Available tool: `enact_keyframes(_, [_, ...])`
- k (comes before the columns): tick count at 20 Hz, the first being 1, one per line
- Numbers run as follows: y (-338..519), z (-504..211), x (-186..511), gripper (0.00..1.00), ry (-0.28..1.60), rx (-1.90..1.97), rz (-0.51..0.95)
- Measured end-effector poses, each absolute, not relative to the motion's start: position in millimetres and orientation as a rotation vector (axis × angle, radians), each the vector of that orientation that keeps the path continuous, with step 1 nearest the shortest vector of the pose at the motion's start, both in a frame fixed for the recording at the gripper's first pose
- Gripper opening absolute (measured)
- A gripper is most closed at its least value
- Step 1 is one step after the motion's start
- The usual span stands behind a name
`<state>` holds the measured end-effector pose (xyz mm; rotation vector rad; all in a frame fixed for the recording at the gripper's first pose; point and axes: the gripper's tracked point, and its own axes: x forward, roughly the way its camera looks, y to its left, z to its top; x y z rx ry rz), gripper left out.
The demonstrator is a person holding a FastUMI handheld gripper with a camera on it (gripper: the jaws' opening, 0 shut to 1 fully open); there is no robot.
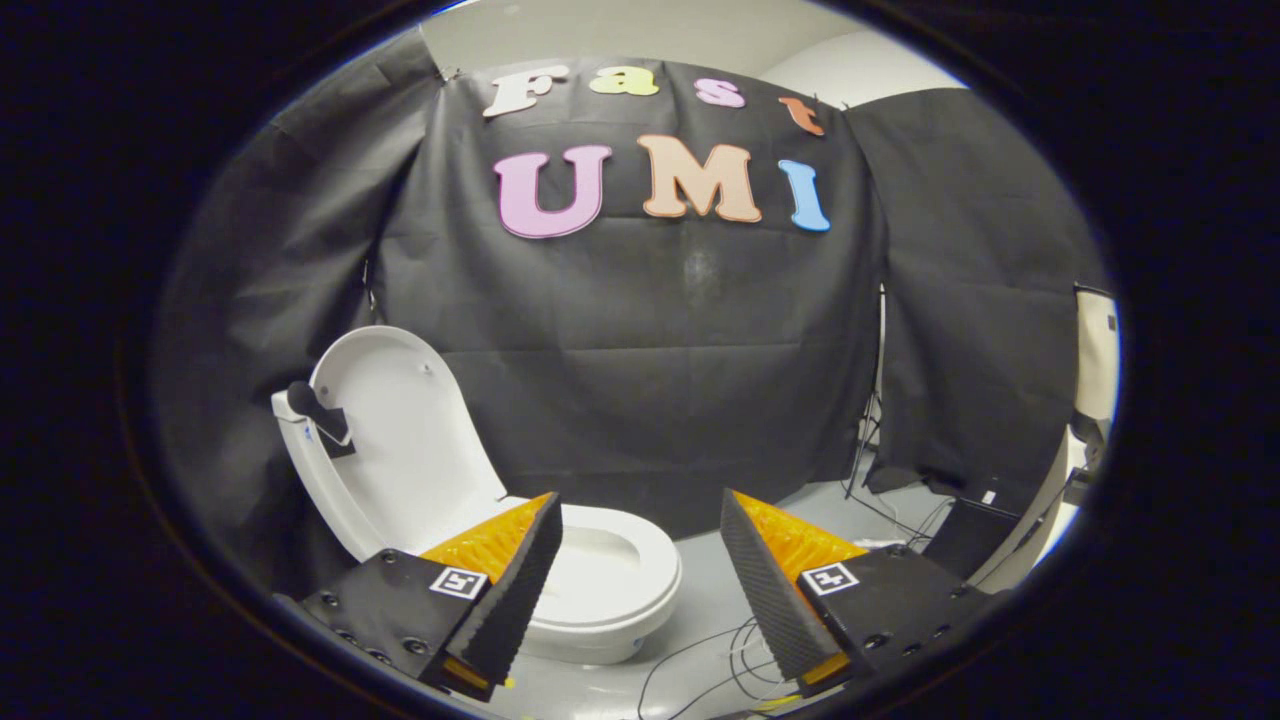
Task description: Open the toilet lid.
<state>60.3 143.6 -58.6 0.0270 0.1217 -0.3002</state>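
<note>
- White toilet lid is seen raised upright, leaning back over the white toilet bowl, beyond the left finger.
- The jaws are spread wide with nothing held between them; the gripper is seen apart from the toilet.
- Loose cables are seen on the grey floor between the fingers.

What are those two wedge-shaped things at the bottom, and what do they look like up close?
They are the two fingers of the handheld gripper. Each finger is a black wedge with a ridged dark foam pad on its inner face, a ribbed orange outer side, and a black base with screws and a small square black-and-white marker.
</note>
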Motion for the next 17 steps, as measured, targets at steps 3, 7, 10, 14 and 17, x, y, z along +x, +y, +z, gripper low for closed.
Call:
enact_keyframes(3, [144.5, -63.5, 62.8, 0.98, 0.138, 0.025, -0.296])
enact_keyframes(7, [145.8, -68.5, 63.7, 0.98, 0.163, -0.005, -0.292])
enact_keyframes(10, [146.4, -73.0, 65.5, 0.98, 0.179, -0.019, -0.286])
enact_keyframes(14, [149.3, -83.2, 67.3, 0.98, 0.214, -0.023, -0.279])
enact_keyframes(17, [153.3, -86.3, 69.2, 0.98, 0.231, -0.079, -0.272])
